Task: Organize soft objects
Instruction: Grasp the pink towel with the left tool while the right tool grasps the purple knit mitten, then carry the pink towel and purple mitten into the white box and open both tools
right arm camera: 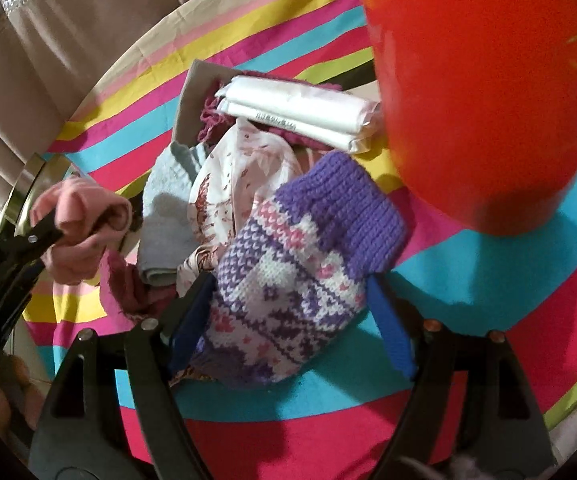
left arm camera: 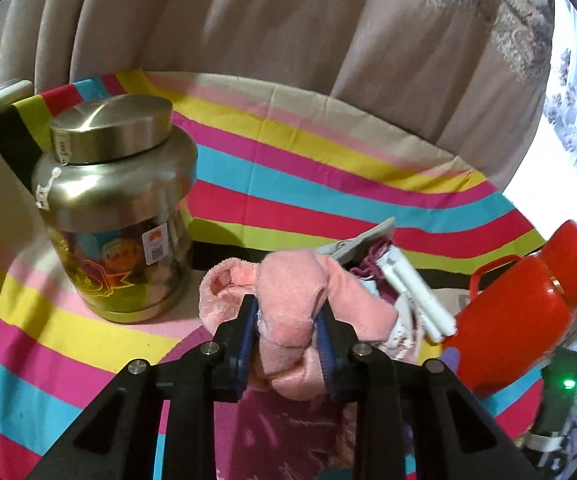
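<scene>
My left gripper (left arm camera: 287,312) is shut on a pink sock (left arm camera: 300,300) and holds it above the pile of soft things; it also shows in the right wrist view (right arm camera: 84,216). My right gripper (right arm camera: 288,292) is wide open around a purple and white knitted mitten (right arm camera: 300,268) lying on the striped cloth (right arm camera: 488,280); the blue pads stand on either side of it, apart from it. The pile holds a grey-blue sock (right arm camera: 166,208), a white floral cloth (right arm camera: 240,176), a magenta knit (right arm camera: 124,284) and white folded packs (right arm camera: 300,114).
A steel and glass jar (left arm camera: 116,208) with a metal lid stands at the left. A red lidded pot (left arm camera: 524,308) stands at the right, large and close in the right wrist view (right arm camera: 488,88). Beige curtains (left arm camera: 288,20) hang behind. A grey card (right arm camera: 190,100) lies under the pile.
</scene>
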Demonstrator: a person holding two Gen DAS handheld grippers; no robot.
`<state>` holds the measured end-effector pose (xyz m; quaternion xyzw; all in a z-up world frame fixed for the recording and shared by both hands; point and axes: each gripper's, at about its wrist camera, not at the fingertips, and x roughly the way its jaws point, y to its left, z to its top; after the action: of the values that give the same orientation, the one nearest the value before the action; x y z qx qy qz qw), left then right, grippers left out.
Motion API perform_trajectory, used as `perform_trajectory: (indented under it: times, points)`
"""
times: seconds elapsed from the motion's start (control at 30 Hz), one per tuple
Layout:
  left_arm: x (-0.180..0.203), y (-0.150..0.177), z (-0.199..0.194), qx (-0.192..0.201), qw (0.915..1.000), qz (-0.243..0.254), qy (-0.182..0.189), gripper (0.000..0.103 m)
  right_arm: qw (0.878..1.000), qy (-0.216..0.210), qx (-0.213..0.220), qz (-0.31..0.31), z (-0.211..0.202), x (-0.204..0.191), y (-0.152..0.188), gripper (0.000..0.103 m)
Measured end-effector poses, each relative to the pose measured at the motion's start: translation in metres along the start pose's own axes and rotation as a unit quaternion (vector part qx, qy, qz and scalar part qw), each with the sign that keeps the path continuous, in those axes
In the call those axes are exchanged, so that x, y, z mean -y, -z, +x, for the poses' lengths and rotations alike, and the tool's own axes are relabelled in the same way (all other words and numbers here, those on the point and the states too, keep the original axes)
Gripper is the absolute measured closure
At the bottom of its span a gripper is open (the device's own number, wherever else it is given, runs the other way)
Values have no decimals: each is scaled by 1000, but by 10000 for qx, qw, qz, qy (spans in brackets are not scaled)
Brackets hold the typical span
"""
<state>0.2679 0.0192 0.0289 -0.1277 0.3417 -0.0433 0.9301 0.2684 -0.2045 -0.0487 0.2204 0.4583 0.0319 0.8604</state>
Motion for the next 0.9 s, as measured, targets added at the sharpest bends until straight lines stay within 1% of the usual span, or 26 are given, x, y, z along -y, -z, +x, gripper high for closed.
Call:
perform_trajectory:
  times: [0.07,0.1,0.17,0.23,0.27,0.33,0.37,0.43,0.53,0.63,0.8,0.9]
  points:
    - [2,0,-6,93,9999,-20,35,74,10000,-23,-1,-39,0,0,1,26]
    - [3,-1,-8,124,9999,-5,32,74,10000,-51,-6,-43,0,0,1,29]
    - [4,-2,-11,181,9998,-11,77,74,9999,-92,-16,-44,-2,2,2,50]
    - [6,-3,-13,215,9997,-19,83,74,9999,-134,-27,-44,-5,3,5,60]
    - [7,-3,-13,224,9997,-26,95,74,9998,-162,-45,-75,-6,4,6,63]
    - [9,-3,-16,257,9996,-18,125,74,9997,-189,-44,-126,-10,3,8,75]
    - [12,-4,-19,286,9995,5,138,74,9996,-209,-26,-161,-13,3,9,78]
    - [16,-4,-30,387,9991,35,191,74,9995,-236,12,-215,-18,2,10,80]
    - [22,-3,-46,525,9983,68,252,74,9990,-314,79,-307,-31,2,13,81]
    - [24,0,-61,617,9977,72,260,74,9983,-303,273,-414,-52,3,16,81]
    - [29,6,-80,679,9973,72,275,74,9974,-371,384,-489,-78,6,22,81]
    - [37,10,-89,686,9969,112,362,74,9964,-447,468,-554,-95,10,28,81]
